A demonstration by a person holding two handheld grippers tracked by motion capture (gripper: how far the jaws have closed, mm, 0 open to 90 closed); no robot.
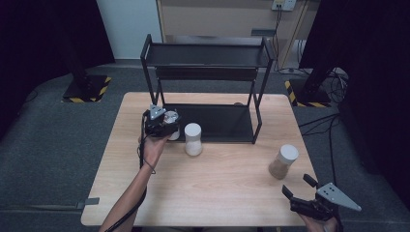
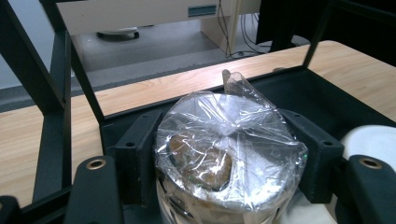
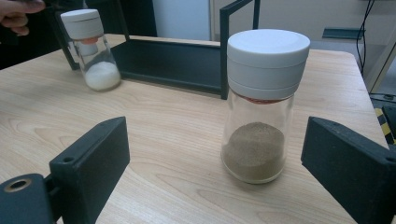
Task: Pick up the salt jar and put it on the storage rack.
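My left gripper (image 1: pixel 167 126) is shut on a jar topped with clear plastic wrap (image 2: pixel 224 154); its two black pads press the jar's sides. It holds the jar (image 1: pixel 171 121) at the front left of the black shelf rack (image 1: pixel 208 72), over the edge of the rack's bottom tray (image 2: pixel 327 93). A glass shaker with a white lid and white powder (image 1: pixel 193 139) stands just right of it on the table. My right gripper (image 1: pixel 297 187) stands open near the table's front right corner. Beyond its jaws stands a white-lidded shaker of brown powder (image 3: pixel 261 102), apart from both pads.
The rack has an upper shelf (image 1: pixel 208 53) and thin black posts (image 2: pixel 53 93) around the bottom tray. The wooden table (image 1: pixel 203 193) has bare room across its front and left. Dark stands and cables lie on the floor beyond the table's edges.
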